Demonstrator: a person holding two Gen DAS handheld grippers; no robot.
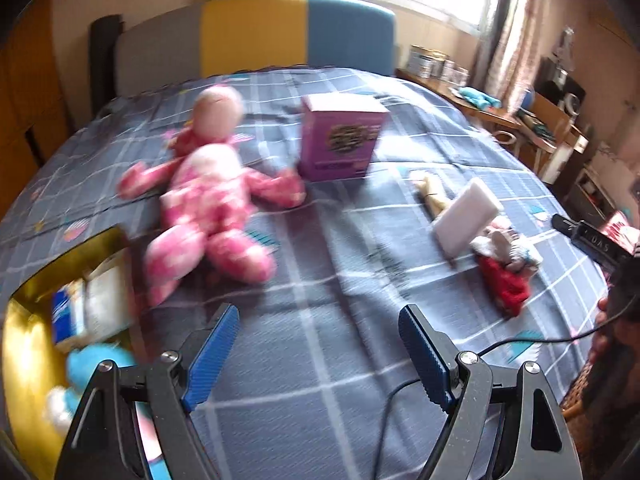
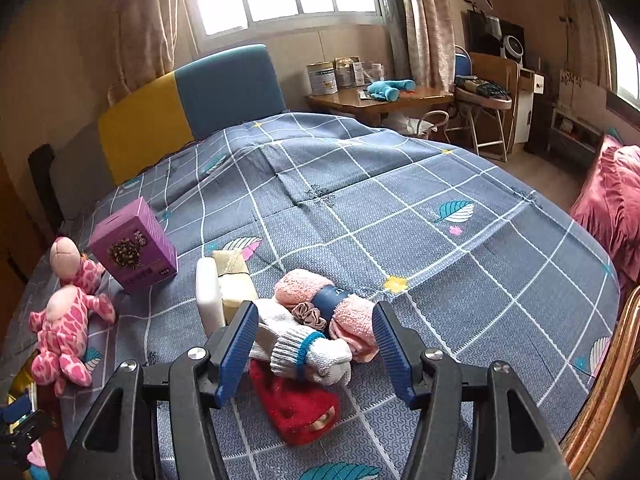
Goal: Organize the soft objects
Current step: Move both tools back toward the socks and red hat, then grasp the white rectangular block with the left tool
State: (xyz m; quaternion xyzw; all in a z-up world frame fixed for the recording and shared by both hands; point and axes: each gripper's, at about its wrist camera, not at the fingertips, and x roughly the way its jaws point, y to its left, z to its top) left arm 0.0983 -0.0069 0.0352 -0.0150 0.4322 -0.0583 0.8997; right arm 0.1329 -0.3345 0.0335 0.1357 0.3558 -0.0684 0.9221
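where blurred, pink doll (image 1: pixel 208 196) indistinct

Plenty of open bedspread (image 2: pixel 360 184) across the middle and far right, nothing standing there. Left side crowded: pink plush doll (image 1: pixel 208 196) sprawled with limbs spread, purple box (image 1: pixel 340 140) upright just beyond it. Gold bin (image 1: pixel 24 360) at the near left edge, already holding stuff. Near right clogged by a heap: white block (image 2: pixel 208 296) on edge, rolled socks (image 2: pixel 312 352), pink towel roll (image 2: pixel 304 288), red knit piece (image 2: pixel 296 408). Clear lane between doll and heap.
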